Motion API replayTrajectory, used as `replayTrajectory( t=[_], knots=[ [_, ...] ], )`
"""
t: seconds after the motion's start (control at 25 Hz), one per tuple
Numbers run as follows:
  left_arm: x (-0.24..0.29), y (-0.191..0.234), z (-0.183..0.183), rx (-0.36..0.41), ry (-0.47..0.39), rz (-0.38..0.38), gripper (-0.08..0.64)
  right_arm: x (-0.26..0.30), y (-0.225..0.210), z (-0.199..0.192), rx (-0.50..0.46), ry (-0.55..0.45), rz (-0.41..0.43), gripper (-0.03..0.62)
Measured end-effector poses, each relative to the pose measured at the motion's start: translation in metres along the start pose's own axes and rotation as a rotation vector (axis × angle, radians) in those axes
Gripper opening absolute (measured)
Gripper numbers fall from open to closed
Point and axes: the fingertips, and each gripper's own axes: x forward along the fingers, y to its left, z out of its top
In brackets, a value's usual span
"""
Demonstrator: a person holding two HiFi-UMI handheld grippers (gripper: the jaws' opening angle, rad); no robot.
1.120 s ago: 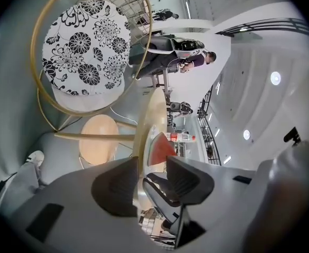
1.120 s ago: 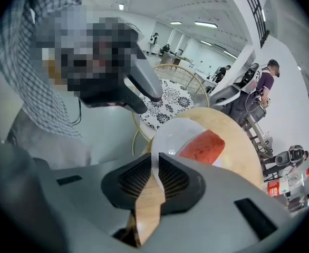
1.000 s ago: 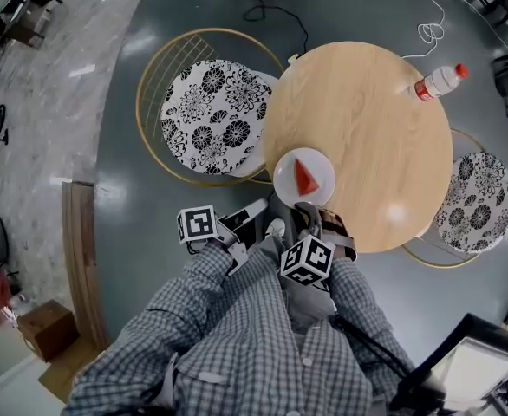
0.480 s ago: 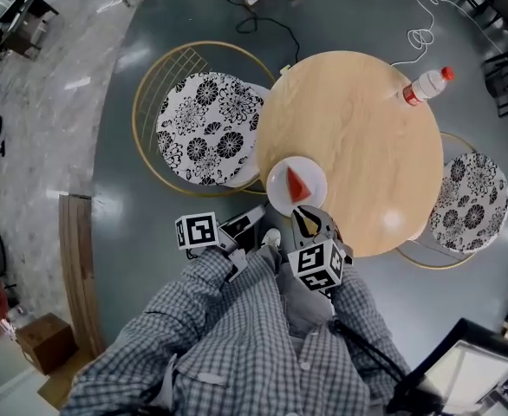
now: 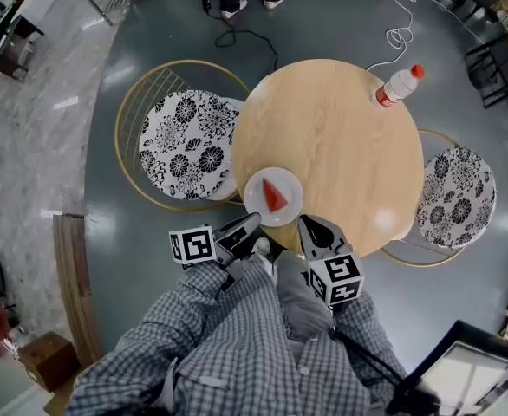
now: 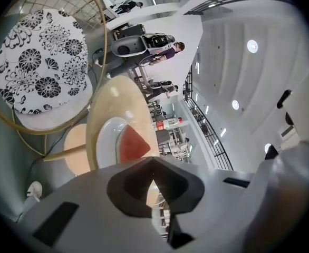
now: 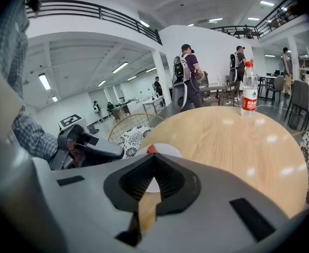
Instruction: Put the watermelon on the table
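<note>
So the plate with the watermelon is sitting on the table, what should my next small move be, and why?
Probably just draw the left hand-held gripper and right hand-held gripper back. Their jaws have just closed on nothing, and the white plate with the red watermelon wedge rests on the round wooden table, near its edge.

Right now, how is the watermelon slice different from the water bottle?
The watermelon slice is a red wedge lying on a white plate; the water bottle is clear with a red cap, standing on bare wood. The slice sits at the near edge of the round wooden table, the bottle at the far edge. Both are on that table.
</note>
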Motion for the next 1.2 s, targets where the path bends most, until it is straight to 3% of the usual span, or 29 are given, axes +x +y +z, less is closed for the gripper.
replayTrajectory(
  t=[0.24,0.6,0.88,1.2],
  knots=[
    [0.017,-0.043,0.001,0.191,-0.007,0.008,0.008,-0.027,-0.012,0.019,0.017,-0.045,0.040,0.006],
    [0.040,-0.127,0.004,0.338,-0.046,-0.071,0.008,-0.064,-0.029,0.065,0.139,-0.181,0.102,0.006],
    [0.053,-0.186,0.015,0.503,-0.051,-0.103,0.008,-0.103,-0.045,0.115,0.115,-0.345,0.072,0.006],
    [0.063,-0.229,0.022,0.646,-0.055,-0.153,0.008,-0.122,-0.068,0.141,0.095,-0.439,0.021,0.006]
  ],
)
